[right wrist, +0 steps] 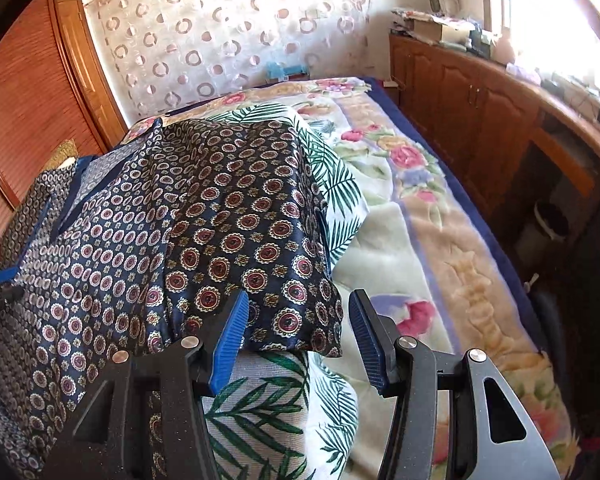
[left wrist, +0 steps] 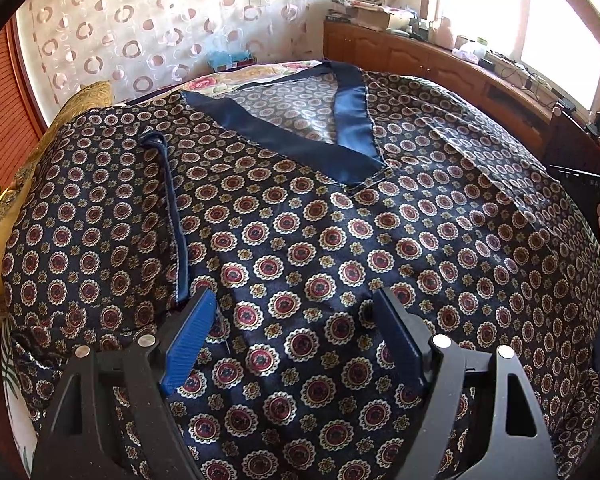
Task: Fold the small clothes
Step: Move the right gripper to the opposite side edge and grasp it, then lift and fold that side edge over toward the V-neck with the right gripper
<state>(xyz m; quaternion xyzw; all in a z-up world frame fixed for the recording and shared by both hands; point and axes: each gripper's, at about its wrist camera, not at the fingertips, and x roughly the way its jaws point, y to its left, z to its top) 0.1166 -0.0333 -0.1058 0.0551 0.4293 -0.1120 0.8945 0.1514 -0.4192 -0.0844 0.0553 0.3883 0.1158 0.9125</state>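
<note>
One garment is all I have in front of me — a navy satin top (left wrist: 320,248) printed with red-and-cream medallions, lying face up over a leaf-print cloth (right wrist: 268,412) on the floral blanket (right wrist: 440,248). I take the top's V-neck band (left wrist: 300,140) as my landmark. To the left of that band in my left-wrist view, the sleeve side already looks turned in over the body, its blue hem (left wrist: 176,216) running down as a straight edge; on the far side of the band a diagonal crease crosses the other shoulder, and from my right-wrist view that side lies doubled over with its corner hanging near me. So I judge the side folds begun, perhaps both made, while the fold that brings the bottom up toward the band is not yet done — the body below the band is one long smooth spread. My left gripper (left wrist: 296,332) hovers below the band over the middle of the top, jaws standing wide apart with nothing pinched; cloth shows between them but the pads do not press it. My right gripper (right wrist: 300,332) sits at the outer corner of the top, well away from the band, jaws about half apart and holding nothing, the corner just beside its left pad. What remains, as I judge it, is tidying that corner and folding the length.
</note>
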